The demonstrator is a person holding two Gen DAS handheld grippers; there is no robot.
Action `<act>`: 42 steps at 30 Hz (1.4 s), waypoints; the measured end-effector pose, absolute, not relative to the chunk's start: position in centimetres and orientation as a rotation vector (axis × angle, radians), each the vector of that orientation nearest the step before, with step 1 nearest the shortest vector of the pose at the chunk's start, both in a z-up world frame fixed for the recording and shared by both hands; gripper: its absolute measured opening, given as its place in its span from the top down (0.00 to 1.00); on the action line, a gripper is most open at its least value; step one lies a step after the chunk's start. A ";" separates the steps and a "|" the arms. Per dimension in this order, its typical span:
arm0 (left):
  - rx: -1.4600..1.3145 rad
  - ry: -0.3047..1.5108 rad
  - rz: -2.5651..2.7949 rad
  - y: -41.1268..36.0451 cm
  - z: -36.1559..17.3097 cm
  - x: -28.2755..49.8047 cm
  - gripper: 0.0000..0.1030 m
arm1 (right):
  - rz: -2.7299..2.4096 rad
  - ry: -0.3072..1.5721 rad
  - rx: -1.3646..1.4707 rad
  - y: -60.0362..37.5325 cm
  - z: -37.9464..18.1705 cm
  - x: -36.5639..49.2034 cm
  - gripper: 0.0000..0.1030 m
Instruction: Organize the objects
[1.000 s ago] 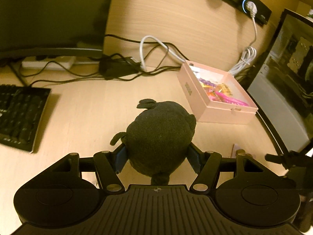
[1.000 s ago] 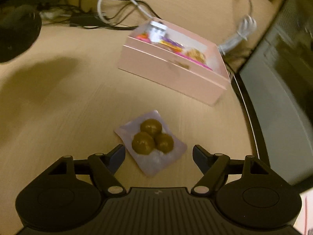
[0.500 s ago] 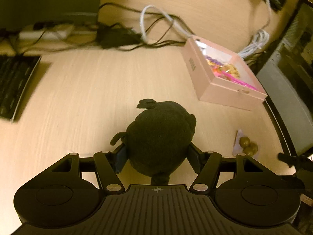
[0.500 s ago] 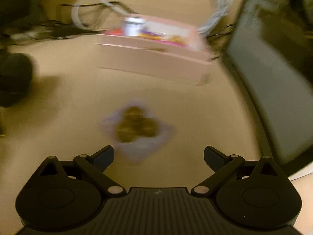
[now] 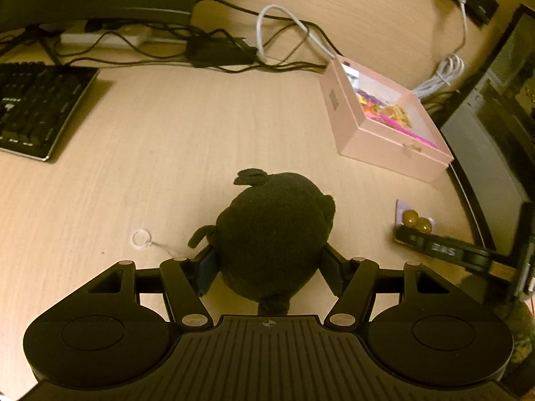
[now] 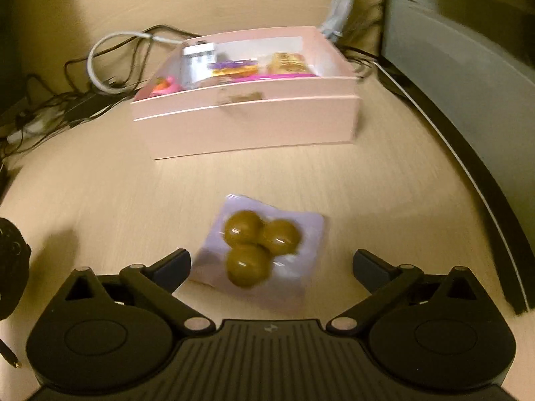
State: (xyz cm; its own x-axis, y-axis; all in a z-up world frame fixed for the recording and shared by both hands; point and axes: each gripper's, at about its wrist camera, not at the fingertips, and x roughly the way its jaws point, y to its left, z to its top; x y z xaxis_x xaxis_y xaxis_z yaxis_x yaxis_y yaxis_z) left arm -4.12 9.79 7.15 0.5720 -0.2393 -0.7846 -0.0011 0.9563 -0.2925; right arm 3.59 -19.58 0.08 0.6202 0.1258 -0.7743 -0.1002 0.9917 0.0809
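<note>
Wooden desk (image 5: 167,140) bears pink box (image 5: 378,140); keyboard (image 5: 36,107); candy packet (image 6: 260,250).

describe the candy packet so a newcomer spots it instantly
Start at the open pink box on the wooden desk. Just in front of it lies a flat pale packet, apart from the box. Unlike anything nearby, it holds three glossy brown balls clustered together.

black ribbed hand-held gripper (image 6: 271,260); blue pads, silver screws

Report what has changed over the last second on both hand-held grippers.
The right hand-held gripper has just been opening its jaws wider and has closed in on the packet of brown balls, which lies between them untouched. The left hand-held gripper stays clamped on the black plush toy. The pink box has not moved.
</note>
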 end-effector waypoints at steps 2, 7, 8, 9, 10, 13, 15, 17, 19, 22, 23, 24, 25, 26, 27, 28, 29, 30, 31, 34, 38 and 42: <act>-0.276 0.966 -0.147 9.5 6.9 -4.0 0.33 | 0.166 0.880 -0.011 -18.4 0.0 3.5 0.08; -0.278 0.984 -0.193 8.7 6.5 -4.2 0.33 | 0.234 0.850 -0.096 -17.0 0.4 3.5 0.42; -0.273 0.991 -0.205 8.5 6.3 -4.2 0.33 | 0.246 0.858 -0.099 -17.1 0.6 3.5 0.42; -0.269 0.998 -0.218 8.3 6.1 -4.2 0.33 | 0.250 0.864 -0.101 -17.3 0.8 3.5 0.42; -0.264 1.006 -0.232 8.1 5.8 -4.3 0.33 | 0.249 0.859 -0.104 -17.7 1.0 3.4 0.43; -0.255 1.013 -0.268 7.5 5.3 -4.3 0.33 | 0.237 0.847 -0.094 -18.8 2.0 2.8 0.52; -0.257 1.004 -0.303 7.0 5.5 -4.1 0.33 | 0.242 0.848 -0.075 -19.8 2.8 2.4 0.69; -0.256 0.989 -0.340 6.4 5.8 -3.7 0.33 | 0.245 0.838 -0.056 -20.7 3.7 2.1 0.76; -0.245 0.971 -0.370 5.6 6.1 -3.2 0.33 | 0.245 0.818 -0.068 -21.3 4.3 1.8 0.83; -0.252 0.973 -0.388 4.5 6.2 -2.2 0.33 | 0.223 0.824 -0.070 -22.3 4.4 1.8 0.93; -0.251 0.973 -0.394 4.1 6.2 -2.0 0.33 | 0.221 0.824 -0.066 -22.7 4.3 1.8 0.93; -0.251 0.970 -0.398 3.8 6.2 -1.8 0.33 | 0.218 0.820 -0.067 -23.0 4.2 1.7 0.93; -0.252 0.968 -0.401 3.6 6.3 -1.8 0.33 | 0.211 0.817 -0.070 -23.3 4.0 1.6 0.93; -0.256 0.968 -0.402 3.5 6.3 -1.8 0.33 | 0.204 0.820 -0.073 -23.6 3.7 1.5 0.91; -0.259 0.968 -0.401 3.5 6.3 -1.7 0.33 | 0.197 0.820 -0.073 -23.9 3.5 1.3 0.89; -0.262 0.970 -0.397 3.6 6.3 -1.7 0.33 | 0.191 0.823 -0.074 -24.2 3.1 1.1 0.78; -0.262 0.971 -0.389 3.6 6.3 -1.7 0.33 | 0.185 0.825 -0.075 -24.4 2.8 0.8 0.60; -0.264 0.975 -0.380 3.7 6.3 -1.6 0.33 | 0.176 0.819 -0.076 -24.6 2.6 0.5 0.50; -0.267 0.977 -0.372 3.9 6.2 -1.6 0.33 | 0.165 0.809 -0.076 -24.8 2.4 0.0 0.32; -0.282 0.967 -0.357 4.3 6.6 -1.7 0.33 | 0.149 0.791 -0.066 -25.3 2.0 -1.2 0.06; -0.295 0.957 -0.349 4.7 6.7 -2.1 0.33 | 0.154 0.796 -0.031 -25.6 1.6 -1.3 0.03; -0.300 0.966 -0.338 4.8 6.4 -2.5 0.33 | 0.176 0.832 0.011 -24.8 1.0 0.5 0.03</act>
